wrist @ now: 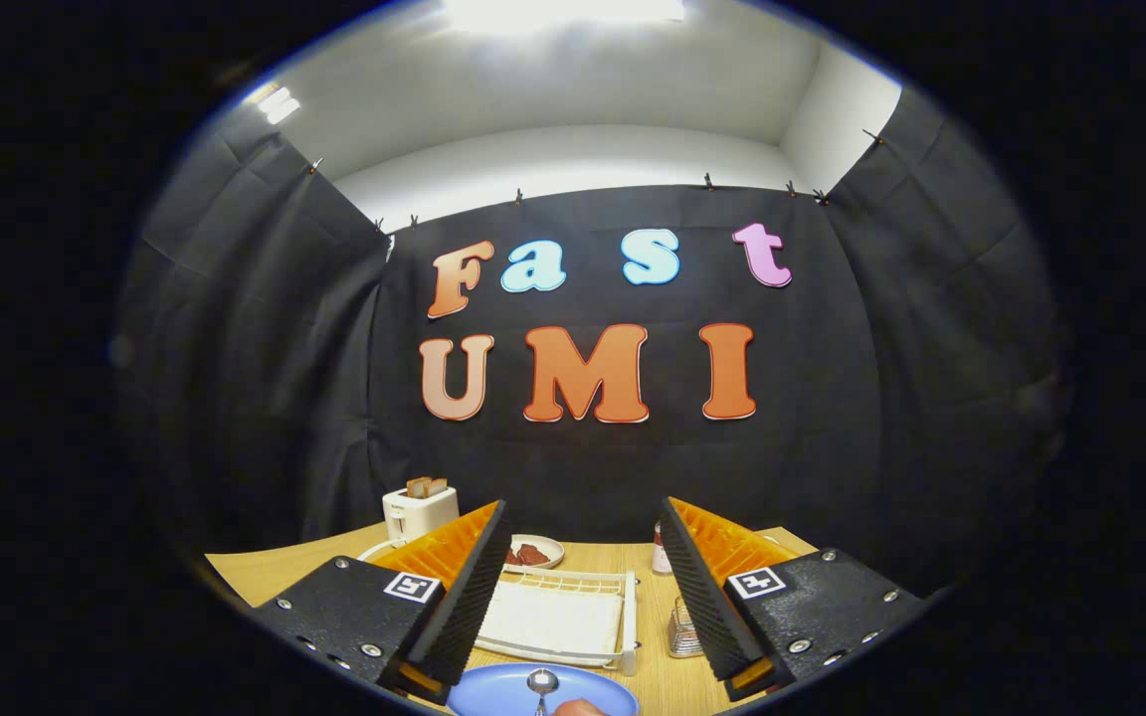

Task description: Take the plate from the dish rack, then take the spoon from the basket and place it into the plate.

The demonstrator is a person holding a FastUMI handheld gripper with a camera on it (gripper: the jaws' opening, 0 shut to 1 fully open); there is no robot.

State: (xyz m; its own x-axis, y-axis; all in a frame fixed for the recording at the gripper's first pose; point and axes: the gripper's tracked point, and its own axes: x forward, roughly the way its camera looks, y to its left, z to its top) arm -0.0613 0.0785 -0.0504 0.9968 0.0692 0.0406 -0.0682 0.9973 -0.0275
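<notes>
Blue plate (493, 693) on desk (265, 572), nearer than empty dish rack (558, 617); spoon (541, 684) lying in plate; claw (583, 587) fingers wide apart, holding nothing, raised above rack; task judged complete.

A plate (498, 693) is seen on the table (265, 572) between the parted fingers of the gripper (583, 542), a spoon (541, 686) lying in it. Beyond it a dish rack (558, 617) is set, a wire basket (682, 628) to its right. Farther back, a small dish (533, 552) is placed, with a toaster (419, 509) to its left.
</notes>
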